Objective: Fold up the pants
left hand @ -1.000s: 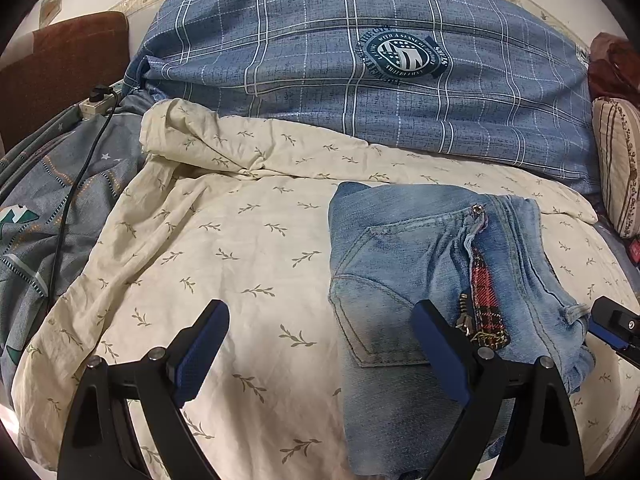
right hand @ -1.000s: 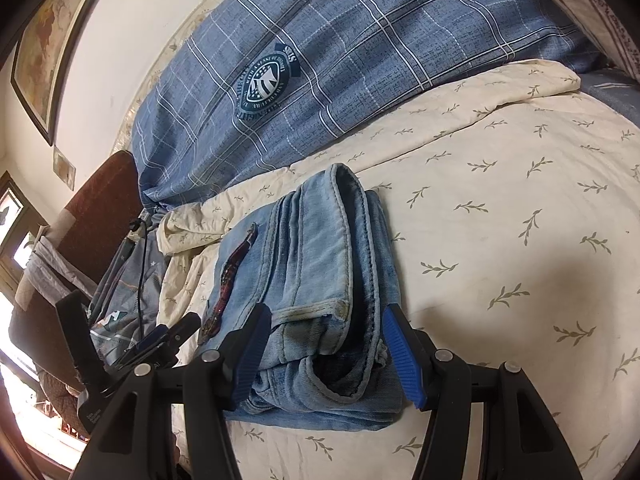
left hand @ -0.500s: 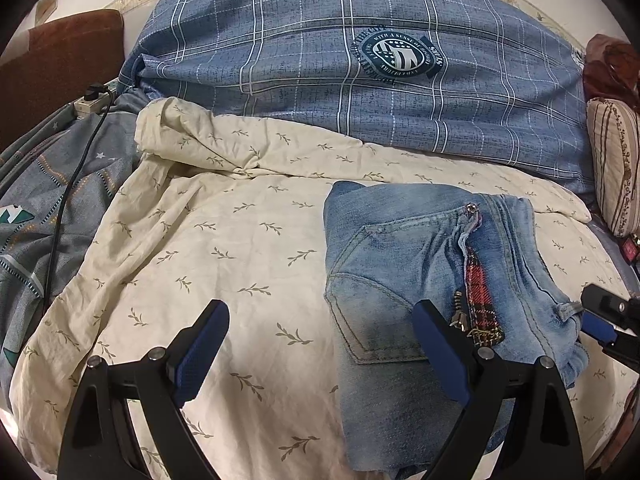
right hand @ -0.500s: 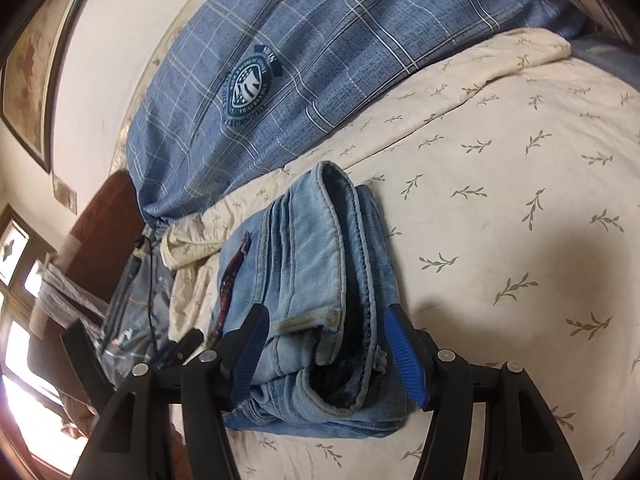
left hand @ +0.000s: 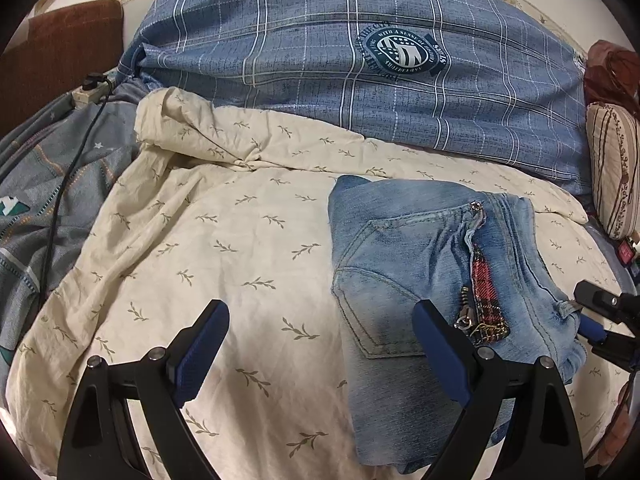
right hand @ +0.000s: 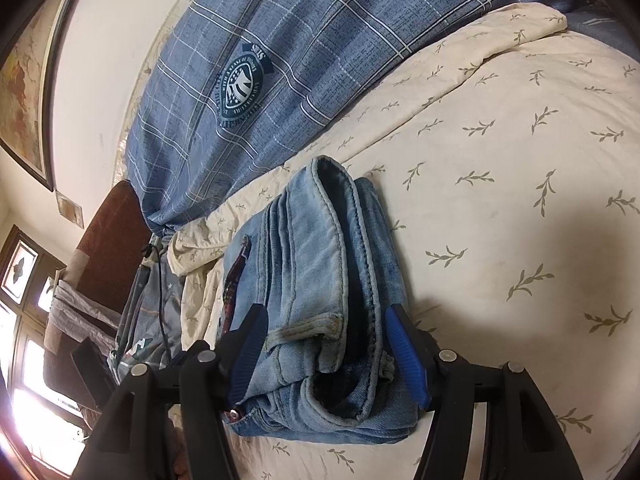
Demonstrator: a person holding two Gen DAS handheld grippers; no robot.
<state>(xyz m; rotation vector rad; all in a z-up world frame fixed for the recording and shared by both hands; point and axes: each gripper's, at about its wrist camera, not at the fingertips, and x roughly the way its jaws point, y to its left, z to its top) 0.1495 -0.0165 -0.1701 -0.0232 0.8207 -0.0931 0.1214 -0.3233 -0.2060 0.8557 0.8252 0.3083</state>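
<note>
Pants (left hand: pixel 420 280): folded denim bundle on the bed's cream sheet (left hand: pixel 240 240), below the plaid pillow (left hand: pixel 320 60) | left tongs (left hand: pixel 320 344): wide open, empty, beside the bundle | right tongs (right hand: pixel 328 352): open, straddling the bundle's end, seemingly to square it; fold looks complete

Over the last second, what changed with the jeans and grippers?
The right gripper has closed in on the stack's edge; its fingers now straddle the folded jeans more deeply but aren't clamped. The left gripper drew back slightly, open over the sheet, one finger overlapping the jeans in view. Nothing was taken or let go. Jeans stayed folded in place, as did the pillow.
</note>
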